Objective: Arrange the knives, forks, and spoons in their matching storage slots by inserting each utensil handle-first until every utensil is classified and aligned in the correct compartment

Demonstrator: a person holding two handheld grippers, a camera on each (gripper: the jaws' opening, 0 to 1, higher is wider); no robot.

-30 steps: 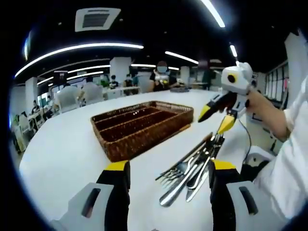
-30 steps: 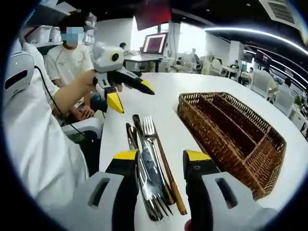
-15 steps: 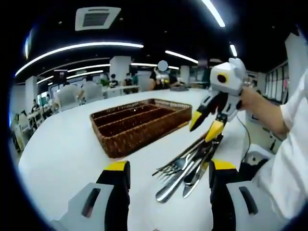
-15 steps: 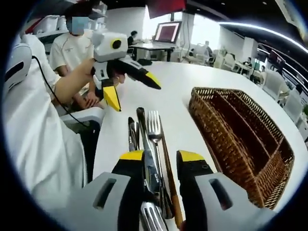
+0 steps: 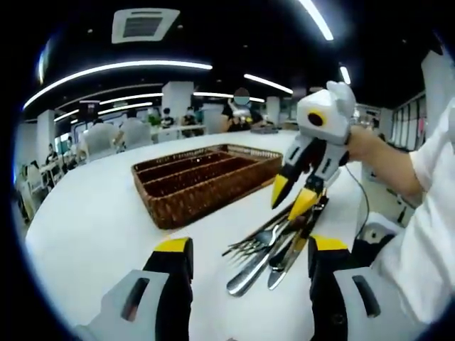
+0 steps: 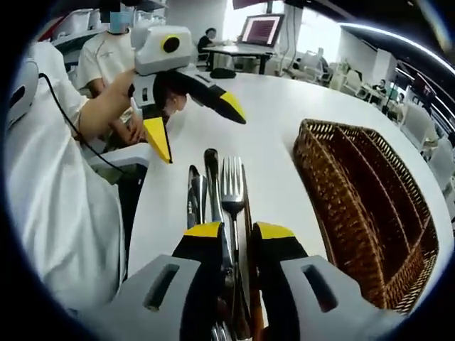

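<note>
right gripper view: right tool (image 6: 238,234) narrowed around cutlery pile (image 6: 222,195); left tool (image 5: 245,250) wide open.

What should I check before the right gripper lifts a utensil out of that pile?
1. Right gripper straddling the utensil pile: ok, jaws close either side of the handles.
2. Only one utensil between the jaws: cannot tell; the fork and neighbours overlap there.
3. Left gripper out of the way: ok, open and short of the pile.
4. Basket slots free: ok, no utensils seen inside.
5. Pile resting flat on the table: ok.
</note>
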